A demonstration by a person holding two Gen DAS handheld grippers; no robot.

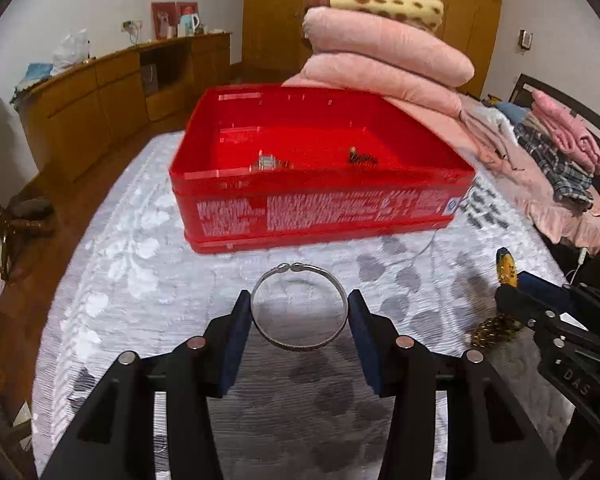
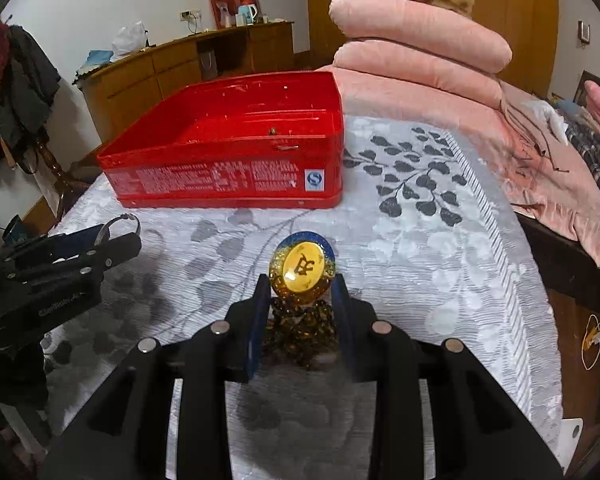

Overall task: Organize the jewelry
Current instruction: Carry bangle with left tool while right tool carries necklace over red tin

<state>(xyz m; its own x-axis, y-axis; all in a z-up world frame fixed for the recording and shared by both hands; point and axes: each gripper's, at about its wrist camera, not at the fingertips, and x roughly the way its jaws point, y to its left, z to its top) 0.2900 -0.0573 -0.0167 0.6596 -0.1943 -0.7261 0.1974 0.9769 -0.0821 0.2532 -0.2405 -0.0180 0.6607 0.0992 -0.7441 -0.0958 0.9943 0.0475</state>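
Note:
A silver bangle (image 1: 298, 346) is held just above the grey leaf-patterned bedspread (image 1: 140, 264), with my left gripper (image 1: 299, 300) shut on its two sides. My right gripper (image 2: 301, 284) is shut on a round pendant (image 2: 302, 266) with a yellow centre; its amber bead string (image 2: 300, 332) hangs below the pads. Straight ahead stands an open red tin box (image 1: 320, 204), also seen in the right wrist view (image 2: 220, 180). Inside it lie a silver piece (image 1: 266, 162) and a dark beaded piece (image 1: 362, 158). The two grippers are side by side, the left gripper (image 2: 116, 232) to the left.
Folded pink quilts (image 1: 388, 52) are stacked behind the box, and a heap of clothes (image 1: 560, 152) lies at the right. The bed's edge (image 2: 540, 240) drops off at the right. Wooden cabinets (image 1: 100, 92) line the far wall. A thin white cable (image 1: 432, 240) runs by the box.

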